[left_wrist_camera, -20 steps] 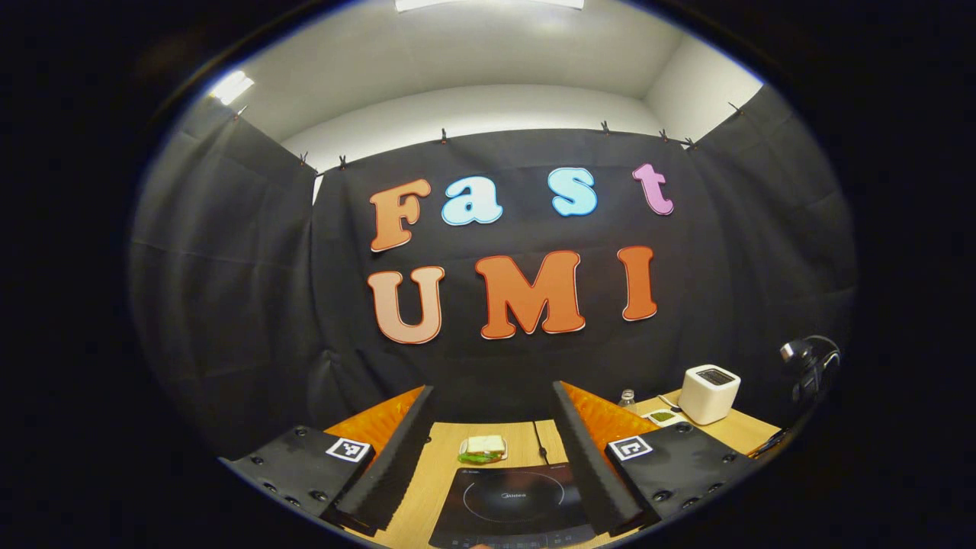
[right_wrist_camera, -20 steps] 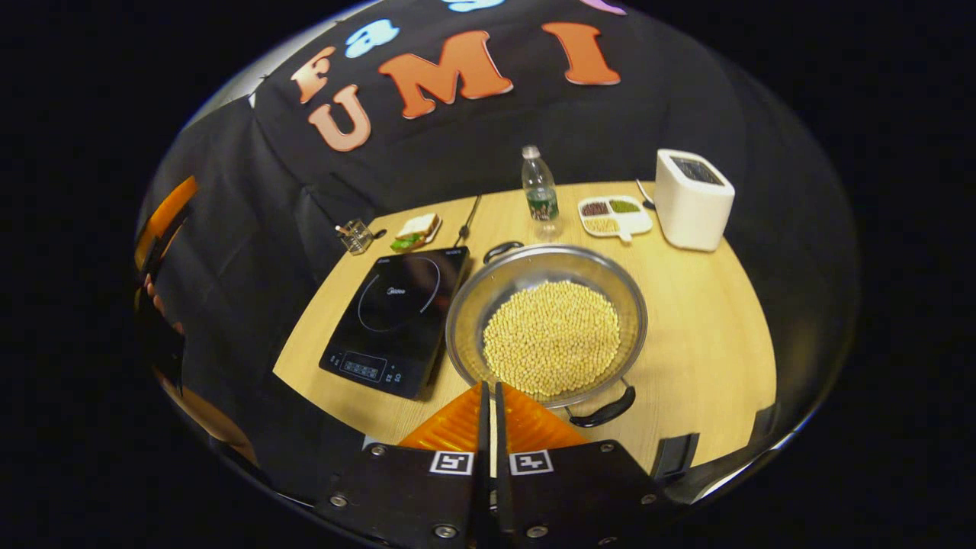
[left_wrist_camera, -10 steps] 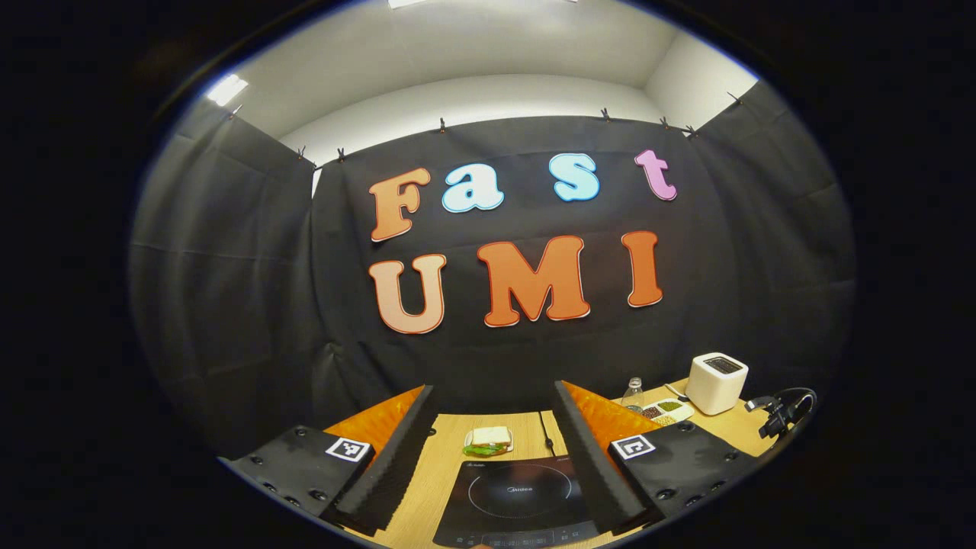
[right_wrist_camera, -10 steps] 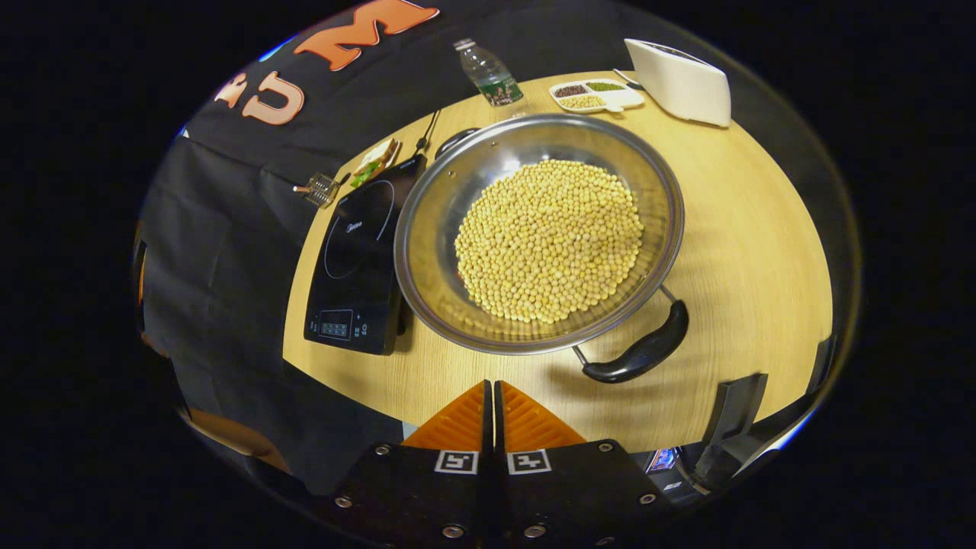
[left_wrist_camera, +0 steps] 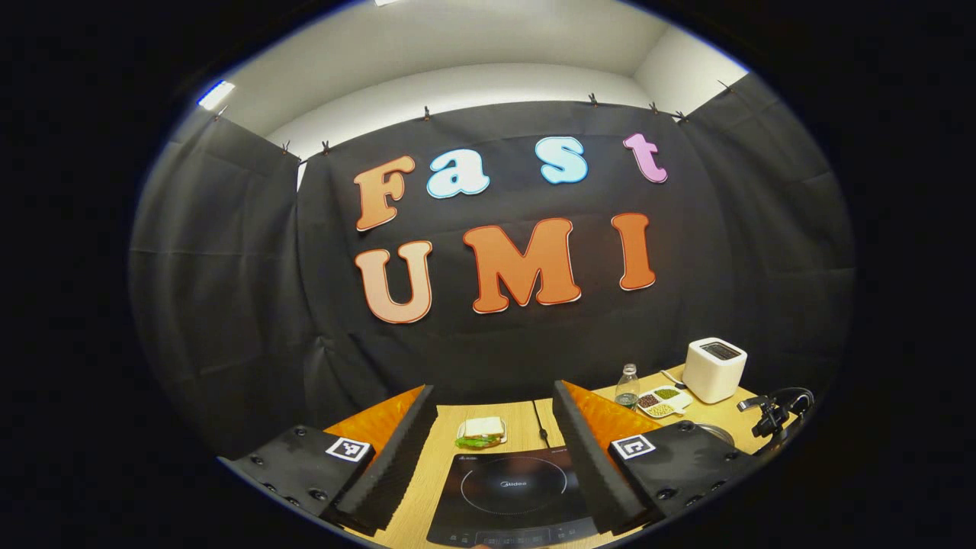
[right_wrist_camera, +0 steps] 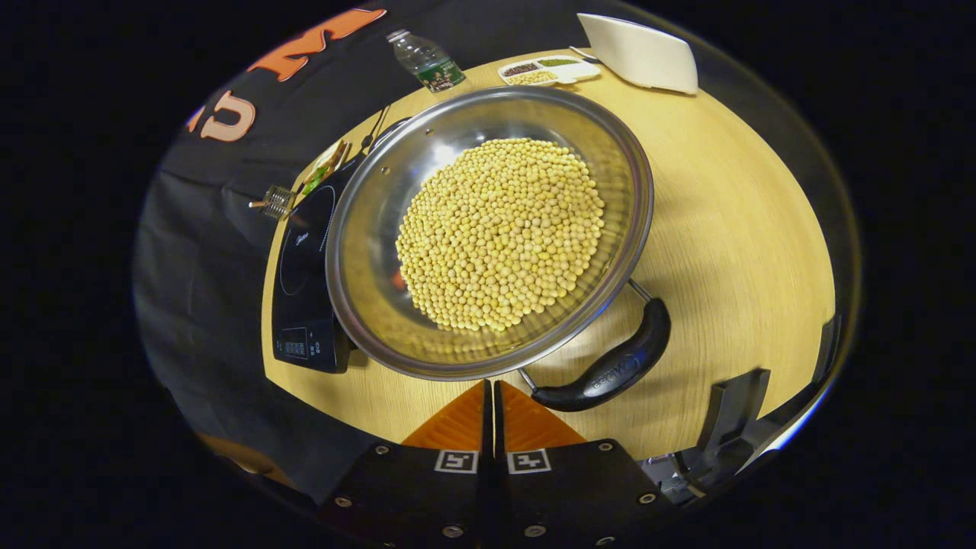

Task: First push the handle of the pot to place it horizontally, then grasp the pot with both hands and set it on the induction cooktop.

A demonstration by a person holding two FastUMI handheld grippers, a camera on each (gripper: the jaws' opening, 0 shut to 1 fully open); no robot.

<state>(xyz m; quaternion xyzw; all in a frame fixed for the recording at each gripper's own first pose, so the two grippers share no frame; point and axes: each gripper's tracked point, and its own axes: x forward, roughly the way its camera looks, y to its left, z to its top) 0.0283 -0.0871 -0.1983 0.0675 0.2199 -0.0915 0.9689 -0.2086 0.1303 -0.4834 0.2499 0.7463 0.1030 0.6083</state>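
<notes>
A steel pot [right_wrist_camera: 366,252] full of yellow beans stands on the wooden table in the right gripper view. Its near black handle [right_wrist_camera: 610,370] points toward the lower right; the far handle [right_wrist_camera: 385,131] peeks out behind the rim. My right gripper [right_wrist_camera: 490,393] is shut and empty, hovering just in front of the pot's near rim, left of that handle. The black induction cooktop [right_wrist_camera: 301,259] lies left of the pot. In the left gripper view, my left gripper [left_wrist_camera: 494,404] is open above the cooktop [left_wrist_camera: 511,488], and a sliver of the pot's rim [left_wrist_camera: 717,431] shows at right.
At the table's back stand a water bottle [right_wrist_camera: 423,57], a divided snack tray [right_wrist_camera: 545,70] and a white toaster [right_wrist_camera: 637,53]. A sandwich [left_wrist_camera: 480,431] lies behind the cooktop, with a small glass [right_wrist_camera: 276,201] near it. A black stand [right_wrist_camera: 720,427] sits at the table's near right edge.
My right gripper has dropped and moved in close to the pot, which now looms large. The left gripper has tilted slightly, bringing more of the table's right side into view.
</notes>
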